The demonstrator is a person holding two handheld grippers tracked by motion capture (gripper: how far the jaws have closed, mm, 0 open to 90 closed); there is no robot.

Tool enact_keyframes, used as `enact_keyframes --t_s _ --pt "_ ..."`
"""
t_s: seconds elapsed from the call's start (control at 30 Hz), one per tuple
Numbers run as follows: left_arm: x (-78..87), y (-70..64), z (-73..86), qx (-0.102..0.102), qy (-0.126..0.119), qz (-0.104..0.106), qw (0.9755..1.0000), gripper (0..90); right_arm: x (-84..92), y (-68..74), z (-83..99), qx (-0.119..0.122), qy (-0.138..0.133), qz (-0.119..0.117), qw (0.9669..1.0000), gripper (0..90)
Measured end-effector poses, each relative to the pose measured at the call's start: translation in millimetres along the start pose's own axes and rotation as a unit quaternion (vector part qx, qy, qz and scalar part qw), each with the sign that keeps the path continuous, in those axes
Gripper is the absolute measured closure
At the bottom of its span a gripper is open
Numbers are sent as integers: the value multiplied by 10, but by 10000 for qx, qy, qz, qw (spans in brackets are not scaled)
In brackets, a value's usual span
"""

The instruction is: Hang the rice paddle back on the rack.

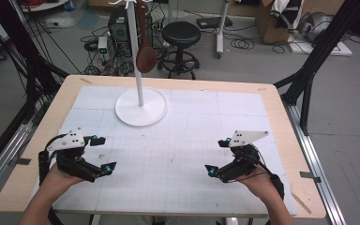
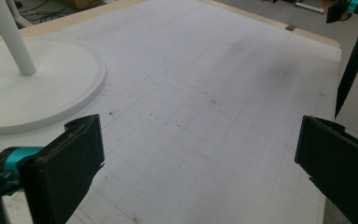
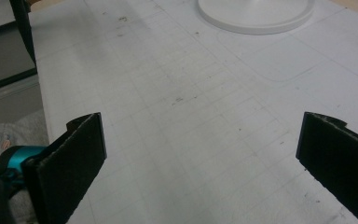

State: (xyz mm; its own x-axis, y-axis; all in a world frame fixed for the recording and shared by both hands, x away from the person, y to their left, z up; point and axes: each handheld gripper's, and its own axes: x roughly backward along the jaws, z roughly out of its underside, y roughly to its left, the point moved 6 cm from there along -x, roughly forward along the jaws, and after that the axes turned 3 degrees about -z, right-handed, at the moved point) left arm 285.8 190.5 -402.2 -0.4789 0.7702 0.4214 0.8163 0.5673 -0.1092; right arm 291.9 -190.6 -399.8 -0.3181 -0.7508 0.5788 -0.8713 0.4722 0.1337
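Observation:
A white stand with a round base (image 1: 140, 111) and a thin pole (image 1: 137, 65) rises at the back middle of the white gridded mat (image 1: 178, 154). A brown spoon-shaped thing (image 1: 145, 55) hangs from its top. My left gripper (image 1: 104, 153) rests low over the mat's front left, open and holding nothing. My right gripper (image 1: 216, 157) sits at the front right, also open and holding nothing. In the left gripper view the left gripper (image 2: 200, 154) stands wide apart, with the stand base (image 2: 37, 88) at the upper left. In the right gripper view the right gripper (image 3: 200, 154) faces bare mat, the base (image 3: 256, 14) far ahead.
The wooden table edge (image 1: 51, 112) frames the mat. Behind the table are a black stool (image 1: 181, 35), a computer tower (image 1: 118, 28), loose cables and a cardboard box (image 1: 274, 21). Black frame legs (image 1: 309, 70) stand at both sides.

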Motion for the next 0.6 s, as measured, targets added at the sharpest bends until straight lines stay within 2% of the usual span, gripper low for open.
enact_keyframes --t_s 0.27,0.6 --pt "-1 -9 6 -21 -50 53 10000 18 22 -20 64 -28 -67 1 10000 8" --pt "-12 20 8 -3 -49 4 10000 18 14 -36 127 -55 -107 -70 9999 8"
